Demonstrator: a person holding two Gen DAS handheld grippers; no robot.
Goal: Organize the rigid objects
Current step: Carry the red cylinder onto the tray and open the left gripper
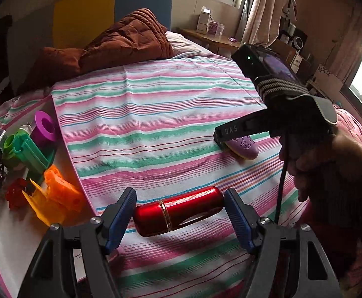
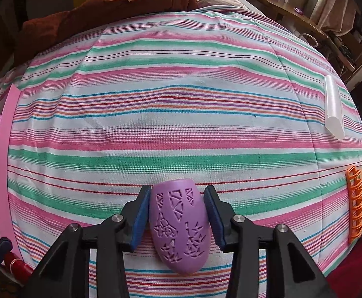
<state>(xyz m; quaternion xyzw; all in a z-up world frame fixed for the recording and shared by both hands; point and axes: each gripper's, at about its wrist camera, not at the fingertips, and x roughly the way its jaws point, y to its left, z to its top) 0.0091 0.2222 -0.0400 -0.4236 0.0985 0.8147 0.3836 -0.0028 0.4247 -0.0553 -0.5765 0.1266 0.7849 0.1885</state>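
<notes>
Left wrist view: the left gripper (image 1: 179, 213) fills the bottom of the frame, its blue pads pressed on the two ends of a red metal cylinder (image 1: 178, 211), which hangs lengthwise between them above the striped sheet (image 1: 156, 114). The jaws stand fairly wide, clamped on it. At the left edge a white tray (image 1: 64, 154) holds a purple spool (image 1: 44, 129), a green part (image 1: 25, 151), an orange part (image 1: 56, 193) and a small red part (image 1: 16, 193), all close together. At the right the right gripper (image 1: 233, 141) points down at a lilac shell (image 1: 243, 146) lying on the sheet, with a hand (image 1: 305, 168) behind it. A brown quilt (image 1: 121, 39) lies at the upper left.

Right wrist view: the right gripper (image 2: 178, 213) is at bottom centre, jaws partly open, straddling the lilac shell (image 2: 178, 226), which lies on the sheet (image 2: 176, 99). The left pad seems to touch its side; a narrow gap shows at the right pad, so it is not clamped. At the right edge are a clear tube (image 2: 333, 106) and an orange rack (image 2: 355, 206). The tray's pink rim (image 2: 3, 154) runs down the left edge.
</notes>
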